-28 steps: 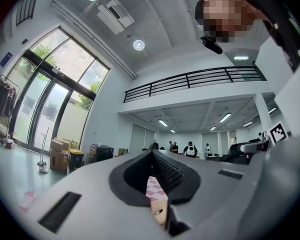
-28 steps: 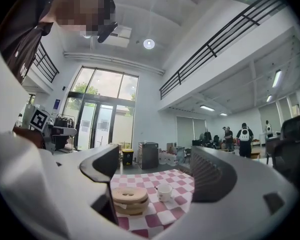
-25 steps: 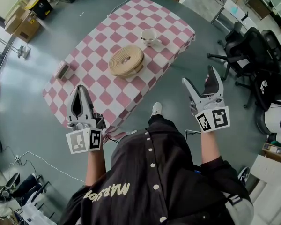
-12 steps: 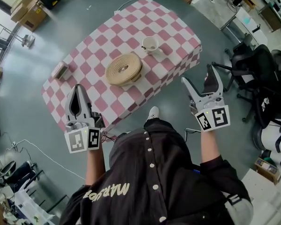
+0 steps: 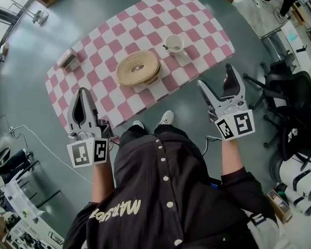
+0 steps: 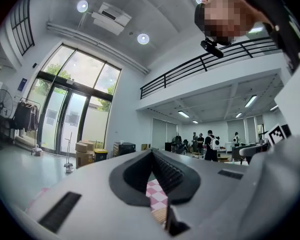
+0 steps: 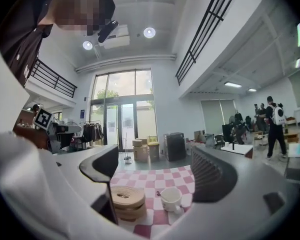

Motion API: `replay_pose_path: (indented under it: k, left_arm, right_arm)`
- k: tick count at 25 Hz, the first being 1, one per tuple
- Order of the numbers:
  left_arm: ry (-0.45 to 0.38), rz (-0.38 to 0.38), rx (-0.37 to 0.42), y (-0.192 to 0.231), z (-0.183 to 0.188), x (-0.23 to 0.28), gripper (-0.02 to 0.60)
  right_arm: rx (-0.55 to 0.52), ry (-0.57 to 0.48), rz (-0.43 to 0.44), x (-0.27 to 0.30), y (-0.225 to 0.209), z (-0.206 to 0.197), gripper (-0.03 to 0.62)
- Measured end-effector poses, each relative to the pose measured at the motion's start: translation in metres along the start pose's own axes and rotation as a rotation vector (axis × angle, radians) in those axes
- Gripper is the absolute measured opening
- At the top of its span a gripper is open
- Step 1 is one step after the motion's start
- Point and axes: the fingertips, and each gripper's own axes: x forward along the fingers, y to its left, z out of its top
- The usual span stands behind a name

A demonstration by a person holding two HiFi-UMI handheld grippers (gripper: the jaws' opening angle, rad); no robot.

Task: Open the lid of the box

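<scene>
The box [image 5: 138, 68] is a round, tan woven one with a flat lid, standing in the middle of a table with a pink-and-white checked cloth [image 5: 103, 45]. It also shows in the right gripper view as the box [image 7: 126, 199]. My left gripper [image 5: 83, 91] is held short of the table's near left corner, its tips together and nothing in it. My right gripper [image 5: 216, 79] hangs off the table's near right side, jaws spread and empty. Through the left gripper [image 6: 152, 154] only a strip of cloth and a sliver of the box [image 6: 160, 215] show.
A white cup [image 5: 174, 44] stands right of the box, seen too as the cup [image 7: 171, 198]. A small brown box [image 5: 67, 59] lies at the table's left edge. Black office chairs [image 5: 290, 97] crowd the right. Cables [image 5: 36, 141] trail on the grey floor at the left.
The head view has swung, so the table sits higher and further left in the frame. Both grippers keep their poses, the left a little lower left; two shoes now show.
</scene>
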Motion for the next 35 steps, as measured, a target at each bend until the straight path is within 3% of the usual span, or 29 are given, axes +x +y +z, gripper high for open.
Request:
replay_pose_path:
  k: [8,19,30,35]
  left_arm:
    - [0.013,0.057,0.002,0.028,-0.007,0.004,0.009]
    - [-0.006,0.08,-0.053,0.062,-0.013,0.02,0.009]
    - [0.055,0.151,-0.102,0.093,-0.046,0.0,0.011]
    - [0.064,0.174,-0.116,0.102,-0.051,-0.005,0.011]
  right_arm:
    - [-0.015,0.057,0.19,0.06,0.041,-0.023,0.445]
    - [-0.239,0.254,0.49,0.124,0.112,-0.064,0.445]
    - [-0.463,0.547,0.84,0.15,0.178,-0.198,0.445]
    - [-0.487,0.72,0.974,0.149,0.189,-0.246,0.437]
